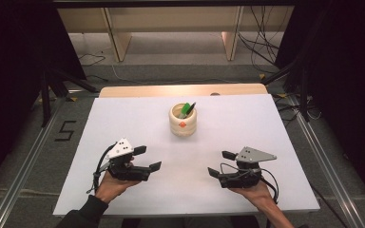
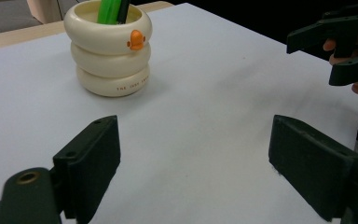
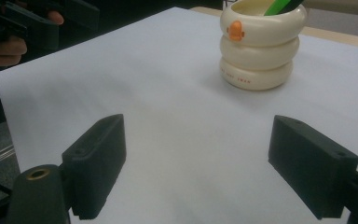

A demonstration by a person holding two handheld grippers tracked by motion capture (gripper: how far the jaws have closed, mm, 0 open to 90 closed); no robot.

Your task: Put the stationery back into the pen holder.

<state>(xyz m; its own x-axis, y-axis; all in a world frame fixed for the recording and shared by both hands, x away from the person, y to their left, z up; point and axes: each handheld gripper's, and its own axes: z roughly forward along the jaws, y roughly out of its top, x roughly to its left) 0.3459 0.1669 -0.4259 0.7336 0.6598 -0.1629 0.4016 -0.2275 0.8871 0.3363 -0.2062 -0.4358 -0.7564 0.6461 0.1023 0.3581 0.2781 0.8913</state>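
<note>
A cream ringed pen cup (image 1: 182, 120) with an orange duck mark stands upright on the white table top (image 1: 123, 118), a little behind centre. Green and black pens (image 1: 187, 109) lean inside it. My left gripper (image 1: 146, 158) rests low at the front left, open, nothing between its jaws. At the front right my right gripper (image 1: 221, 164) is open too and holds nothing. From the left gripper view (image 2: 193, 163) the cup (image 2: 109, 51) sits ahead to the left, with the pens (image 2: 112, 10) poking out. From the right gripper view (image 3: 196, 163) the cup (image 3: 260, 44) stands ahead to the right.
The white sheet (image 1: 247, 118) covers a wooden table whose bare back edge (image 1: 180, 90) shows behind it. Metal rails (image 1: 24, 161) run along both sides on the floor. Cables (image 1: 261, 42) and dark stand legs (image 1: 52, 85) lie beyond the table.
</note>
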